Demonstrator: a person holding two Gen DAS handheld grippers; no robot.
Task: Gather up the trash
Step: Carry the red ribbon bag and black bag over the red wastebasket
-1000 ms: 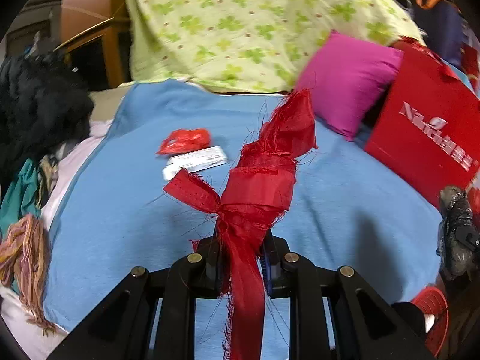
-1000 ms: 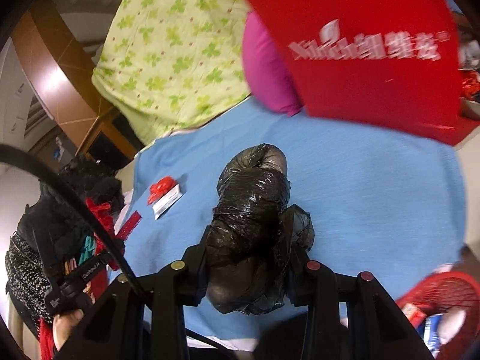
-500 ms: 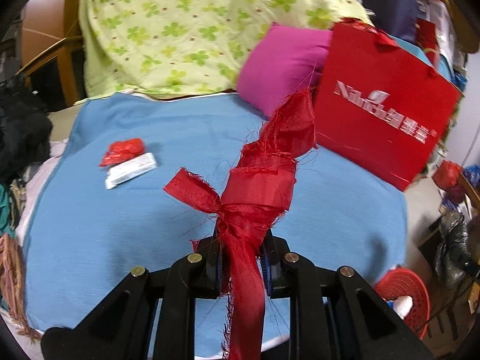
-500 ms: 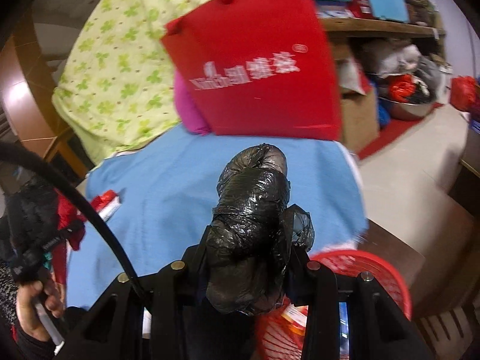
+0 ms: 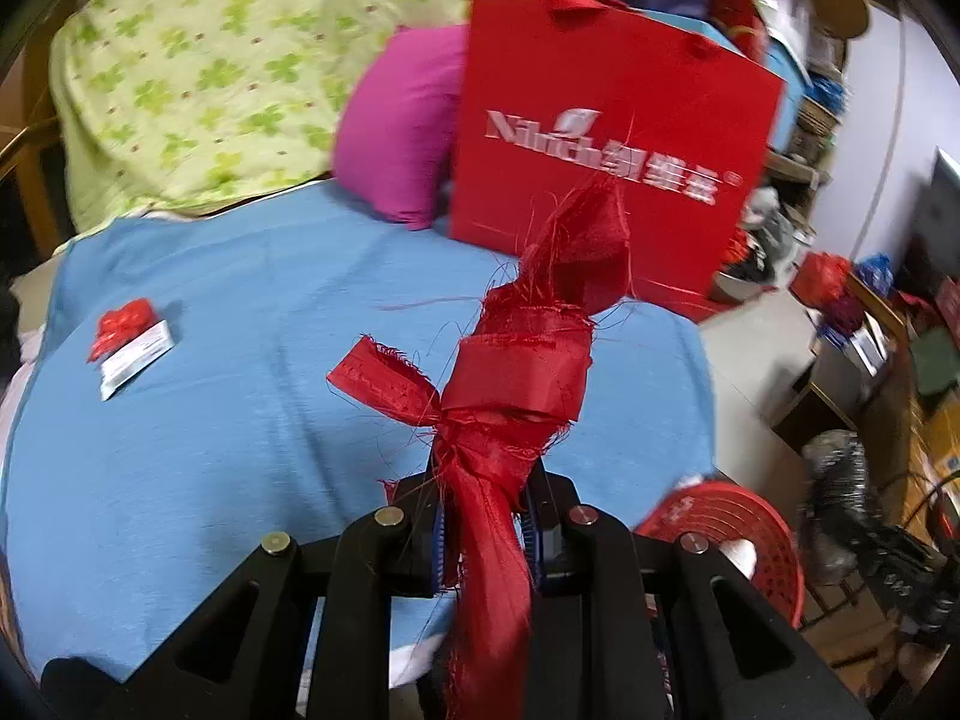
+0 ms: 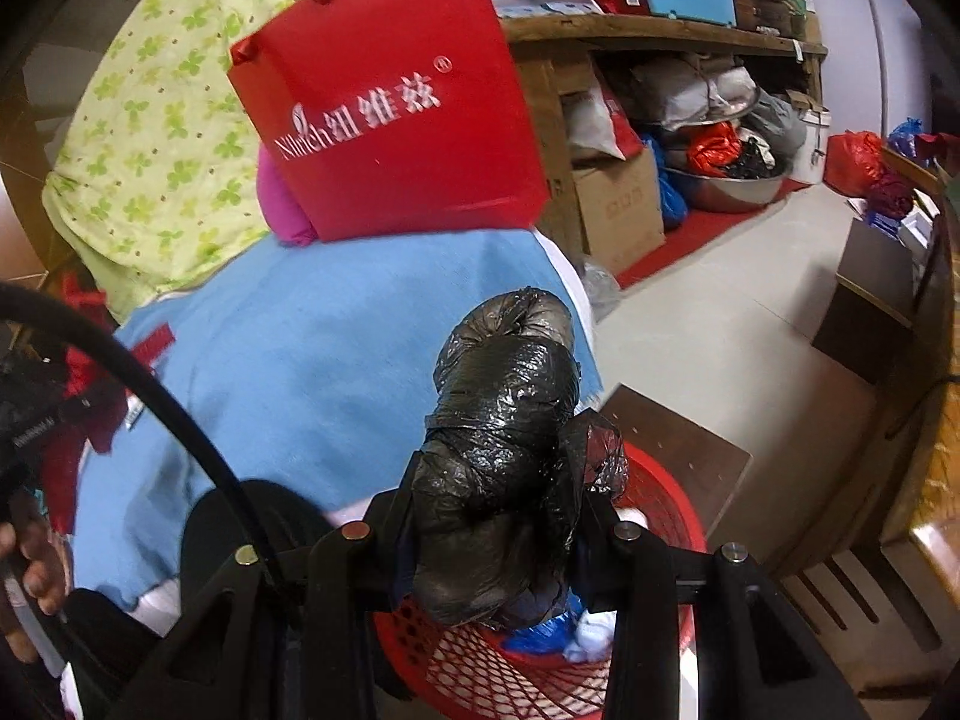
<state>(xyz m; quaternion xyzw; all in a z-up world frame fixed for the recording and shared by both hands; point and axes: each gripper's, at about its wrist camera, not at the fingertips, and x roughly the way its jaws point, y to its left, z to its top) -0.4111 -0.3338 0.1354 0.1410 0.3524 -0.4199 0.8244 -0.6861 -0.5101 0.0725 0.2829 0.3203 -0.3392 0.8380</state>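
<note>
Now both tools are clamped on trash. The left tool (image 5: 483,531) pinches a frayed red ribbon (image 5: 516,372), knotted and bunched, which sticks up above the blue bed (image 5: 240,408). The right tool (image 6: 489,531) grips a crumpled, glossy black bag (image 6: 504,420), wadded into a lump and held over the red basket (image 6: 666,504) on the floor beside the bed. A red wrapper (image 5: 120,324) and a white packet (image 5: 135,360) lie on the bed, well apart from both tools.
</note>
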